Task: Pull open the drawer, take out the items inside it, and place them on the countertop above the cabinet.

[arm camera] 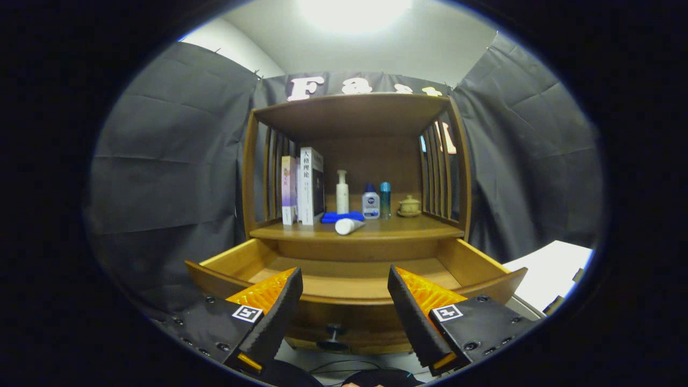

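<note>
Your tool [344, 314] hangs just in front of the pulled-out drawer [355, 279], its fingers [279, 312] spread wide apart and gripping nothing, one at about 8 o'clock and the other at about 4 o'clock from the drawer's middle. The drawer stands open beneath the wooden cabinet [355, 161], and as much of its floor as you can see above the front panel looks bare; the near part of the inside is hidden behind that curved front. The round dark knob [333, 336] sits low on the drawer front, between your two fingers and slightly below them, at 6 o'clock from the drawer. Up on the bench [419, 231] above the drawer, at 12 o'clock from your tool, a white tube [348, 226] lies on its side near the front lip, and a blue item [342, 216] lies just behind it, touching or nearly so. Beyond those stand a white pump bottle [342, 192], a small bottle with a blue cap [371, 202] and a slim teal bottle [385, 200], side by side. At 10 o'clock from the tube, books [303, 185] stand upright against the slatted left side. At 2 o'clock from the tube, a small lidded pot [409, 206] rests near the slatted right side. A pale surface [548, 269] shows off at 3 o'clock from the drawer.
</note>
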A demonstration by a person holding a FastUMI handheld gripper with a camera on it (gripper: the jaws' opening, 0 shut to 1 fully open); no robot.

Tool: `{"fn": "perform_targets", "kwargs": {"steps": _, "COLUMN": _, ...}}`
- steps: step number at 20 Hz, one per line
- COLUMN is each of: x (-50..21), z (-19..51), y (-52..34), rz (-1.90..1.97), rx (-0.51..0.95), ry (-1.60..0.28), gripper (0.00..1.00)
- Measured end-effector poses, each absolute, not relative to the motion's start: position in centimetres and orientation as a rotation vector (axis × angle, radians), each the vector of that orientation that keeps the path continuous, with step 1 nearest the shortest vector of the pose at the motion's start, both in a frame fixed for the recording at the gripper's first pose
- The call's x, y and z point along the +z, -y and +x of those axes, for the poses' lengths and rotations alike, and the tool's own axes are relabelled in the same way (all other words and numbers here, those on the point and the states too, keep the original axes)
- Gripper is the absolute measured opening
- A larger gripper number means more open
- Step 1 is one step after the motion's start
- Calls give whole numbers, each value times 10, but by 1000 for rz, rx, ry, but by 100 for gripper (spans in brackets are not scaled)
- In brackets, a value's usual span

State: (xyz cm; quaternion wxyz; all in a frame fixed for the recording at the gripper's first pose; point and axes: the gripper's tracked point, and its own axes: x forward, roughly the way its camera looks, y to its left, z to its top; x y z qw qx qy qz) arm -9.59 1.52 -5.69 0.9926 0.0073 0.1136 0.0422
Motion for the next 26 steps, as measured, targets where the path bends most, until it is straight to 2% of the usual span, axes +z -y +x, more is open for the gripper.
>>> {"fn": "perform_targets", "kwargs": {"steps": 6, "x": -98, "z": -107, "y": -28, "rz": -4, "rx": 91, "ry": -298, "gripper": 98}}
{"fn": "perform_targets", "kwargs": {"steps": 13, "x": -126, "z": -96, "y": -17, "rz": -94, "rx": 16, "ry": -316, "gripper": 99}}
{"fn": "perform_targets", "kwargs": {"steps": 17, "x": -127, "z": -95, "y": -16, "rz": -113, "rx": -28, "ry": -292, "gripper": 98}}
{"fn": "perform_targets", "kwargs": {"steps": 23, "x": -127, "z": -84, "y": -31, "rz": -126, "rx": -2, "ry": -256, "gripper": 100}}
{"fn": "perform_targets", "kwargs": {"steps": 26, "x": -128, "z": -79, "y": -36, "rz": -105, "rx": -1, "ry": -265, "gripper": 98}}
